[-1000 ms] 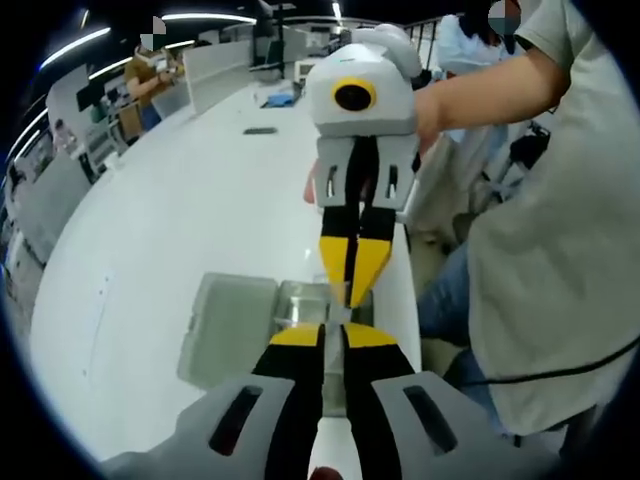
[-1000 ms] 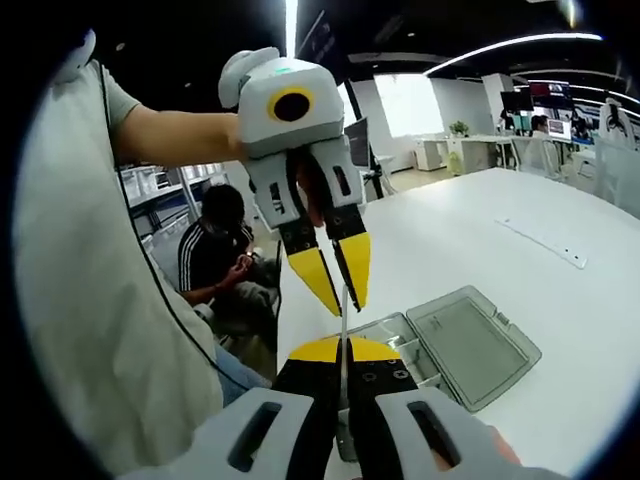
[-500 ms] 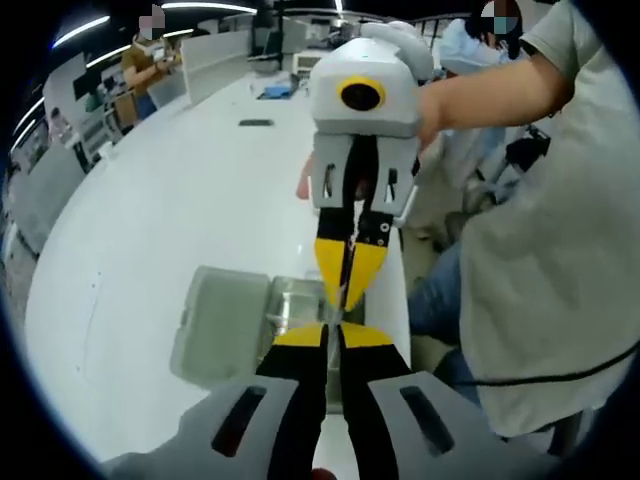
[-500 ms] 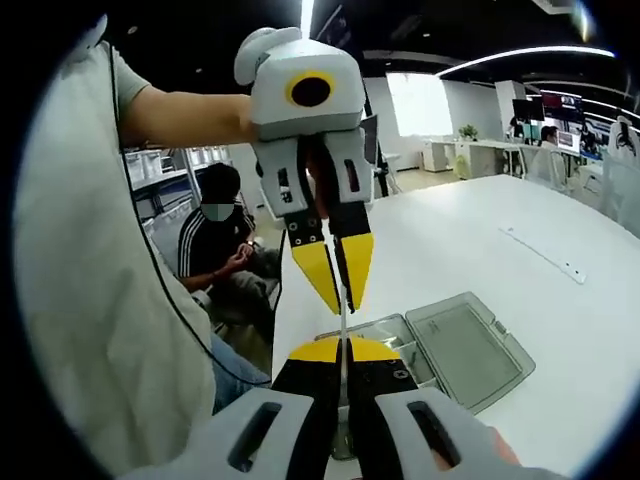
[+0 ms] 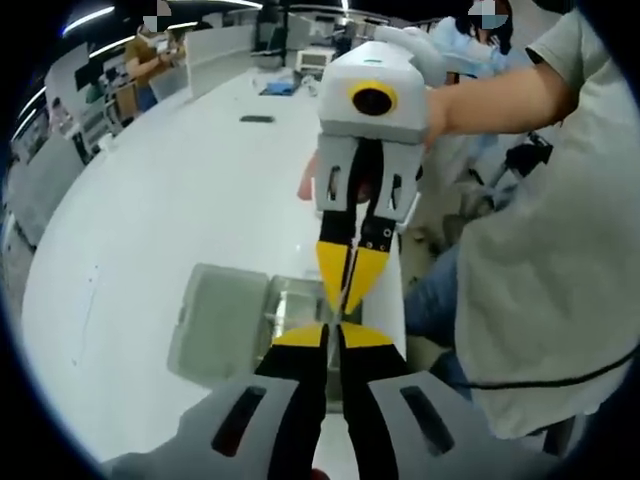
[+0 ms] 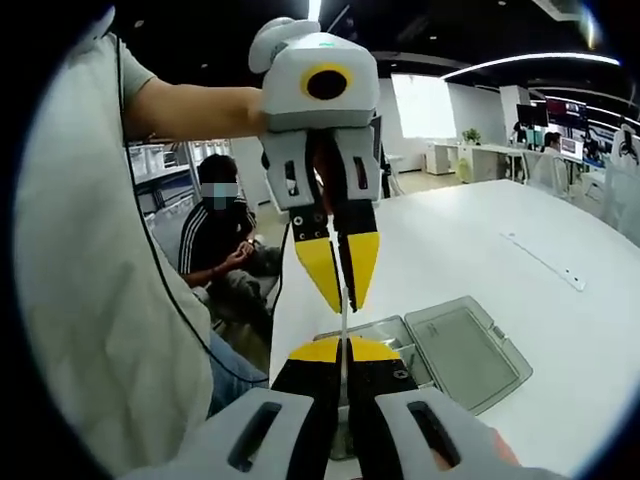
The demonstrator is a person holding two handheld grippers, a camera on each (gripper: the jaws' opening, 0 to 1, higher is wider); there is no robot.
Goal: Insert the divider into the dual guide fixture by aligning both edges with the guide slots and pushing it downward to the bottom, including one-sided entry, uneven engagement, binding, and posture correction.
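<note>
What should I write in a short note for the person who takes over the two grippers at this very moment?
Left gripper: shut on one end of the divider.
Right gripper: shut on the other end, facing the left one.
The divider, a thin clear sheet seen edge-on, is held in the air over the open grey box on the white table.
Done: divider gripped at both ends.
Left: line both edges up with the guide slots and push down to the bottom. The slots are hard to make out.

white table (image 5: 170, 200), translucent grey case (image 6: 470, 350), yellow-tipped black tool (image 6: 342, 352)
</note>
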